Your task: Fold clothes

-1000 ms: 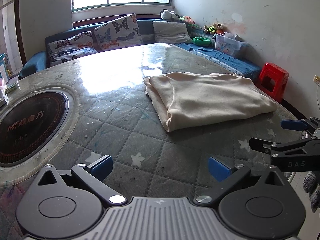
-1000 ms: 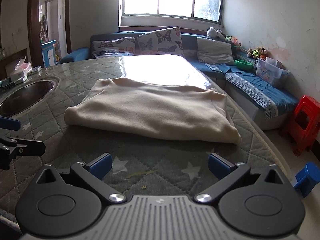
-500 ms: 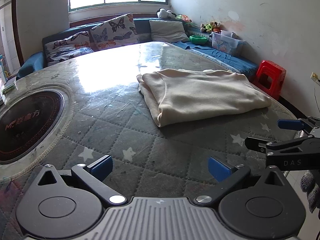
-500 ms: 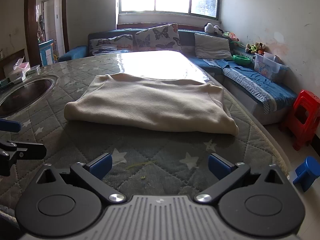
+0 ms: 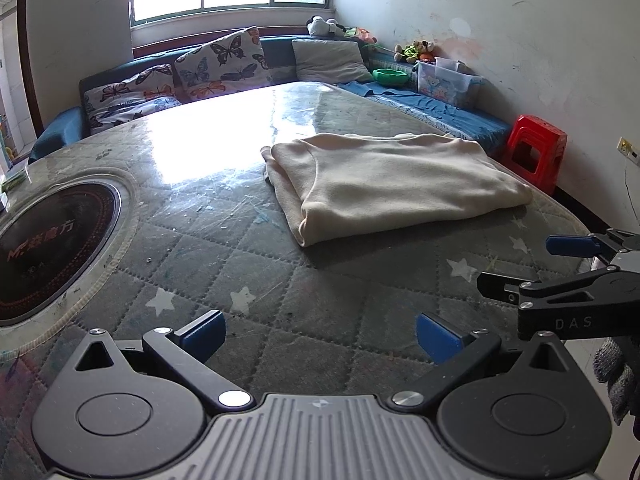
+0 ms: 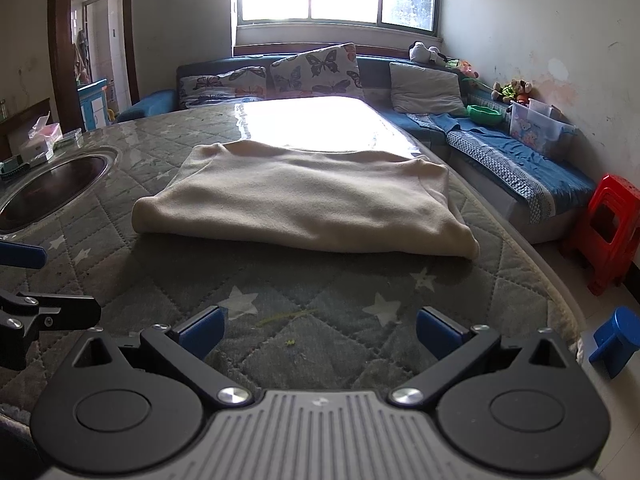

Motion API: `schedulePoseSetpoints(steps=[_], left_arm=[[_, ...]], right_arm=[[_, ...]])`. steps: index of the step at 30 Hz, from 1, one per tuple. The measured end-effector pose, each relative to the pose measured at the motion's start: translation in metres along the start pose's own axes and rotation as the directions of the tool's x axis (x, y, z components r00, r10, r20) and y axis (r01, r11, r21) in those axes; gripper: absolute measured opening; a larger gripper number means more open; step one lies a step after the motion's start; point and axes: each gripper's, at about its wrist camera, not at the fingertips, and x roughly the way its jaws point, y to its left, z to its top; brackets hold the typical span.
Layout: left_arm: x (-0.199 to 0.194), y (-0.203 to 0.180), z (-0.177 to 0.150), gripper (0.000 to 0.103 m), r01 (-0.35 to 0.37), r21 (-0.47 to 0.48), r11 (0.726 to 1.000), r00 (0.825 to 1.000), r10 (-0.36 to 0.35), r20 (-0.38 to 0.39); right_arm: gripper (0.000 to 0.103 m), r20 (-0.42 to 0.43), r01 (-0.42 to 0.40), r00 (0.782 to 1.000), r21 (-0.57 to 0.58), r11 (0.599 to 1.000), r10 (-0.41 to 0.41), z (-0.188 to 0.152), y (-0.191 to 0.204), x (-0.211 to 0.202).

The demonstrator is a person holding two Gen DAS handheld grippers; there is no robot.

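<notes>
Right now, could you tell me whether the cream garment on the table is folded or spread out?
Folded. The cream garment lies as a compact layered rectangle on the table, with stacked edges visible along its left side in the left wrist view.

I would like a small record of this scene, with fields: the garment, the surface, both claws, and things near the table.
garment: cream sweater, folded, lying flat
surface: quilted star-pattern table cover
left claw: open, empty, short of the sweater
right claw: open, empty, short of the sweater
inset in table: round dark cooktop
beside table: red stool, blue sofa
</notes>
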Motion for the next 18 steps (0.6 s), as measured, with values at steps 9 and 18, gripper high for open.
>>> schedulePoseSetpoints(steps=[9, 18], left_arm=[[-0.002, -0.007, -0.002, 0.103, 0.005, 0.015, 1.000, 1.000, -0.005, 0.004], [-0.005, -0.012, -0.001, 0.103, 0.010, 0.025, 1.000, 1.000, -0.011, 0.013]], right_arm=[[0.103, 0.000, -0.002, 1.000, 0.009, 1.000, 0.002, -0.003, -0.002, -0.003], [0.103, 0.004, -0.005, 1.000, 0.010, 1.000, 0.005, -0.003, -0.001, -0.006]])
